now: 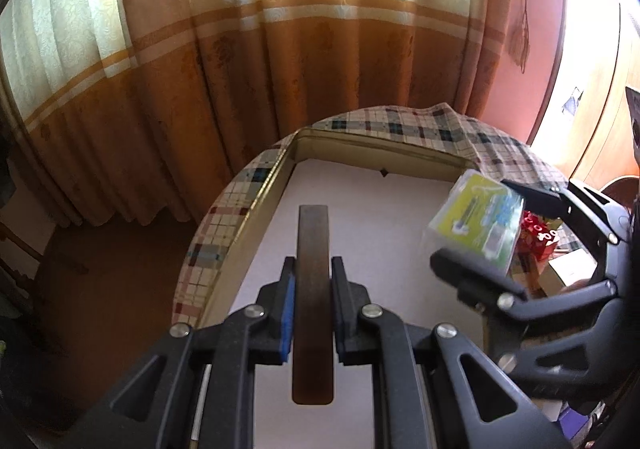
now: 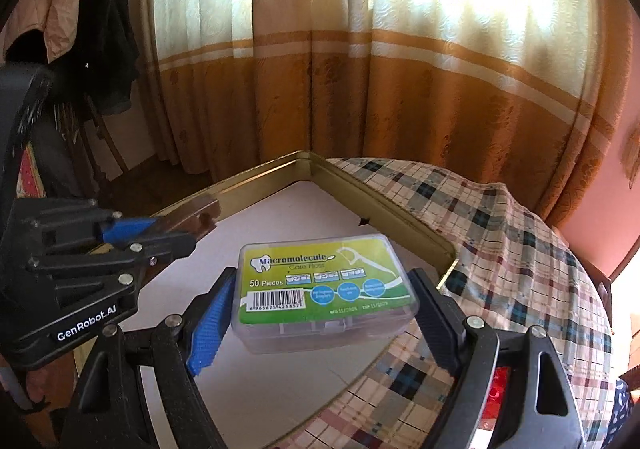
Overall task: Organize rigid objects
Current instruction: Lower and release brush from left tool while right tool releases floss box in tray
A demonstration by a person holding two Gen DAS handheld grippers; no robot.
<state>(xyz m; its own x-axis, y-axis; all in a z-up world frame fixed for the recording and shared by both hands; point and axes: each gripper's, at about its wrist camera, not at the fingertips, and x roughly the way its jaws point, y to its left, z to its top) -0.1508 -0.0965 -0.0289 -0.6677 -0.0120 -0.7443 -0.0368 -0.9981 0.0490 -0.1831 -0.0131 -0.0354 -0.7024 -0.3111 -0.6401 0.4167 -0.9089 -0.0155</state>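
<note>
Brown strip [image 1: 313, 301] in the left gripper [image 1: 313, 277] and floss box [image 2: 326, 289] in the right gripper [image 2: 326, 313], both clamped, could collide above the tray [image 2: 384, 205].

Counted: two tongs, each with one item.
One brown strip [image 1: 312, 289], one floss box [image 2: 326, 289], one tin tray [image 2: 384, 205], one red box [image 1: 540, 239].
</note>
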